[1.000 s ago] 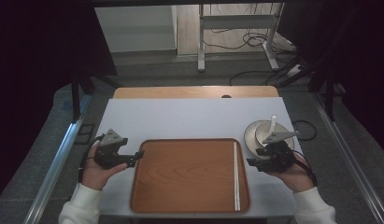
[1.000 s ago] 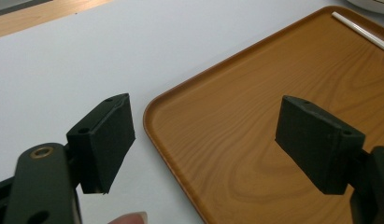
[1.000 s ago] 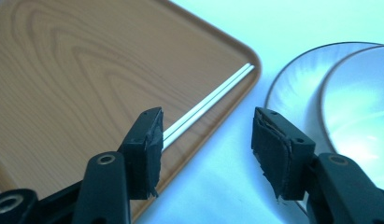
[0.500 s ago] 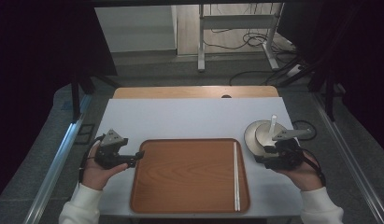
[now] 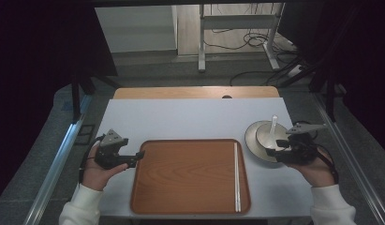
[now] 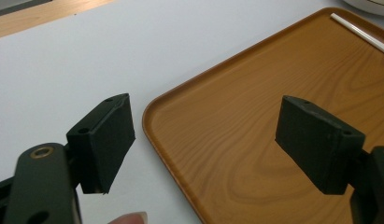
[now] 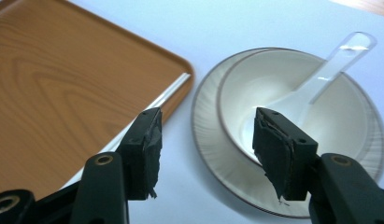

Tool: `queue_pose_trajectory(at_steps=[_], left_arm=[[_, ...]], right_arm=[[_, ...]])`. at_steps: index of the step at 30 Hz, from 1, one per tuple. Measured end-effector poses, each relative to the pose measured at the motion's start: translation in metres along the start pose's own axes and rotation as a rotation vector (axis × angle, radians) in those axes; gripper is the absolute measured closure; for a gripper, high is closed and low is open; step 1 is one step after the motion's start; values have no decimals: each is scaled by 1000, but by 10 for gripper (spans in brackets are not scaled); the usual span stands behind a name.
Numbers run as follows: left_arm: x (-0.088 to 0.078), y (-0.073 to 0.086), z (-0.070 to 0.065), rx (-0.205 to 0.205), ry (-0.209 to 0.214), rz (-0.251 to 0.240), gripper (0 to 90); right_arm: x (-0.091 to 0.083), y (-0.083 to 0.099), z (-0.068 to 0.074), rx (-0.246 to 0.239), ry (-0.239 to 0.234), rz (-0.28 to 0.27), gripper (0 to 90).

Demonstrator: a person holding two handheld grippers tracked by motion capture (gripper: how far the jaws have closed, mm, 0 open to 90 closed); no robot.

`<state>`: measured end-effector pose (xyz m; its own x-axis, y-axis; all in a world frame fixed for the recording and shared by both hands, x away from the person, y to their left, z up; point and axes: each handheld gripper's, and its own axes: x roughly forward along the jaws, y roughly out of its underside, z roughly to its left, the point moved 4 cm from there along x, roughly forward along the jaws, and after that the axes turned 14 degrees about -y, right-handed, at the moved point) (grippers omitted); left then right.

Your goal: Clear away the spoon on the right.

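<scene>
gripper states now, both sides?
Left gripper: open, empty, jaws either side of the tray corner.
Right gripper: open, empty, at the plate rim.

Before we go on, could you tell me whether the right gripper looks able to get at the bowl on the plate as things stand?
Probably yes. The right gripper is open and empty, right beside the plate, and nothing lies between its jaws and the bowl. Only the spoon resting inside could interfere.

Tray (image 5: 190,176) lies centrally on table (image 5: 190,119). Chopsticks (image 5: 236,176) lie in the tray along its right edge. Plate (image 5: 254,145) right of tray holds bowl (image 5: 264,136); spoon (image 5: 273,125) rests in bowl.
</scene>
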<state>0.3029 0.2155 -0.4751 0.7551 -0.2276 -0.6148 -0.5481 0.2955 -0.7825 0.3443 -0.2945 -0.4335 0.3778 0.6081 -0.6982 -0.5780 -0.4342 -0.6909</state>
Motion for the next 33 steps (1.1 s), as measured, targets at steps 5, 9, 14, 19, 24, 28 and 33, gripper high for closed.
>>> queue_pose_trajectory(at_steps=[5,9,14,19,24,28,33], left_arm=[[1,0,-1,2,1,2,195],[1,0,-1,3,3,1,195],[1,0,0,4,1,4,195],[1,0,0,-2,2,1,195],[1,0,1,-3,2,0,195],[1,0,1,-1,3,1,195],[1,1,2,-1,2,4,195]], right_arm=[[-8,-2,-16,29,24,5,430],[-12,-4,-33,51,44,4,429],[-13,-8,-53,81,46,-6,429],[-9,-12,-69,109,51,-10,427],[-1,-17,-79,120,51,-4,426],[5,-21,-85,133,40,-5,426],[13,-27,-93,149,34,-12,426]])
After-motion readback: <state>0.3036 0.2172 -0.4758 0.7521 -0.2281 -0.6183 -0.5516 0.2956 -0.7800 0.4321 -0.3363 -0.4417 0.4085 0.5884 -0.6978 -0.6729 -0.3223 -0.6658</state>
